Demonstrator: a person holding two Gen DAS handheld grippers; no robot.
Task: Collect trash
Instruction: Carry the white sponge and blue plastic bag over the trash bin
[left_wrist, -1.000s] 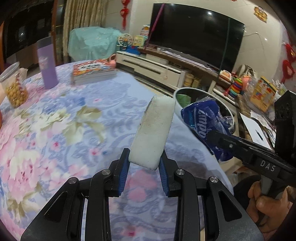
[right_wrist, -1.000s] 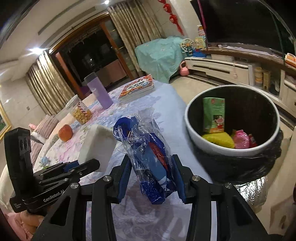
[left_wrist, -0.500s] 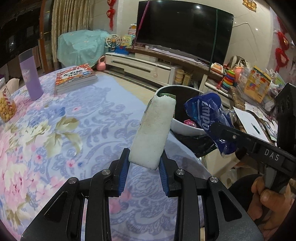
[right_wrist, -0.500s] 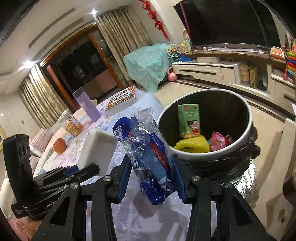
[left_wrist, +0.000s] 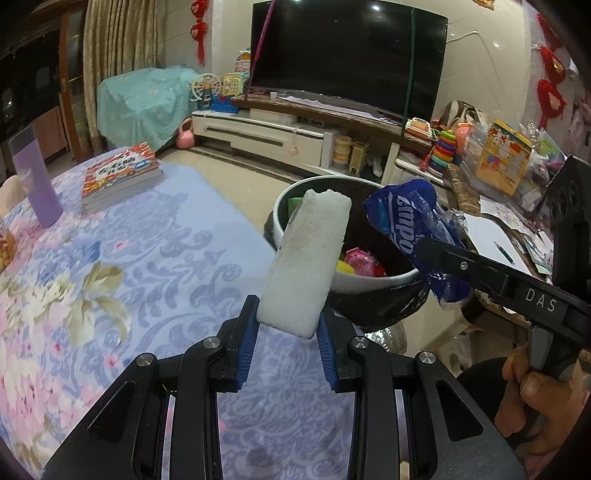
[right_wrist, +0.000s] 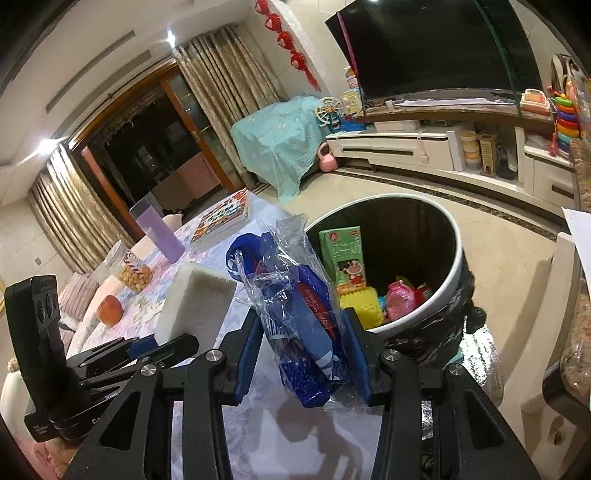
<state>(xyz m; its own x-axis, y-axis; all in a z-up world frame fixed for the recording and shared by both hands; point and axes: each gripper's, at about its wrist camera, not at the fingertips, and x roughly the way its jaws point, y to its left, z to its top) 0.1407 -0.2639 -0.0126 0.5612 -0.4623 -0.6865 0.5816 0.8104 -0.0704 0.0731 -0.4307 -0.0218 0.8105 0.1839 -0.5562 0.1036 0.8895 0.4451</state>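
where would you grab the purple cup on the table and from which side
Take the purple cup around its straight middle wall, coming in level from the open tablecloth side. It stands upright, tall and narrow, so fingers closing across its width should hold. The stack of books sits apart beside it, so avoid that side.

The white rectangular foam block (left_wrist: 308, 264), speckled with grime, stands tilted on end, pinched at its lower end in my left tongs. The crumpled blue plastic wrapper (right_wrist: 295, 314) with clear film hangs clamped in my right tongs. Just beyond both sits the round white-rimmed bin with a black liner (right_wrist: 456, 291), holding a green carton, yellow and pink scraps.
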